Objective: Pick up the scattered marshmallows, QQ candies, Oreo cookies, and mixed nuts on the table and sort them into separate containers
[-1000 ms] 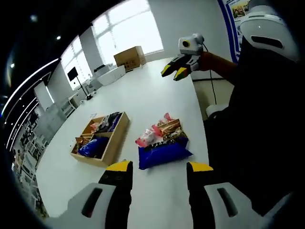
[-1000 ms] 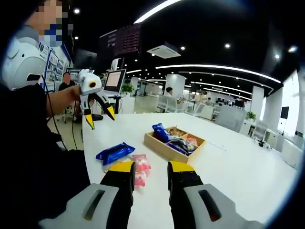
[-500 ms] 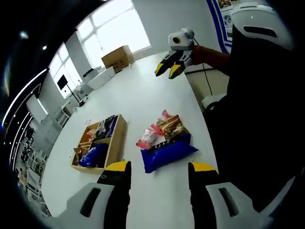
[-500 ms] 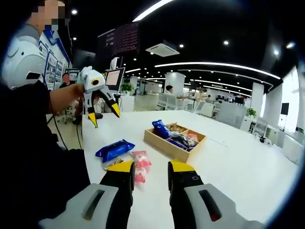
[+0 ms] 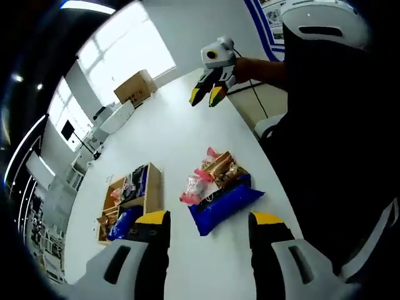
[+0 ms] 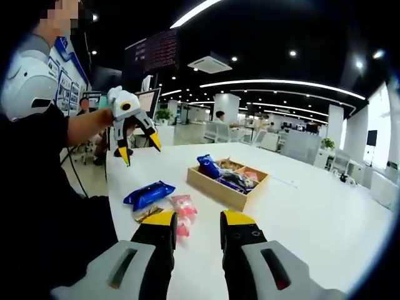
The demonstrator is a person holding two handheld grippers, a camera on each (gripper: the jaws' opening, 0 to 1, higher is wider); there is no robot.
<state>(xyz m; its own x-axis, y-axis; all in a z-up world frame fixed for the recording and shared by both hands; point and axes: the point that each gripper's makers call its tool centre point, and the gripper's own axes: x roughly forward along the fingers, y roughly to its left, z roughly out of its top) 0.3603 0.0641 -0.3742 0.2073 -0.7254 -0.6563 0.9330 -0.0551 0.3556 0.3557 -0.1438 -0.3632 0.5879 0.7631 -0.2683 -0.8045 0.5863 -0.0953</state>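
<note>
Nothing on the table has shifted; both tongs (image 5: pixel 206 215) (image 6: pixel 197 215) hang apart, the wooden tray's (image 6: pixel 215 189) contents indistinct.

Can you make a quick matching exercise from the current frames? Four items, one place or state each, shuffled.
Items:
1. blue packet
2. wooden box
3. left gripper
4. pink packet

Places or states:
A. held in the air above the table, open
B. lying on the white table nearest the person, at the edge of the snack pile
C. divided into compartments, already holding snacks
D. on the table beside the blue one, just past the right gripper

Pairs: 1-B, 2-C, 3-A, 4-D
</note>
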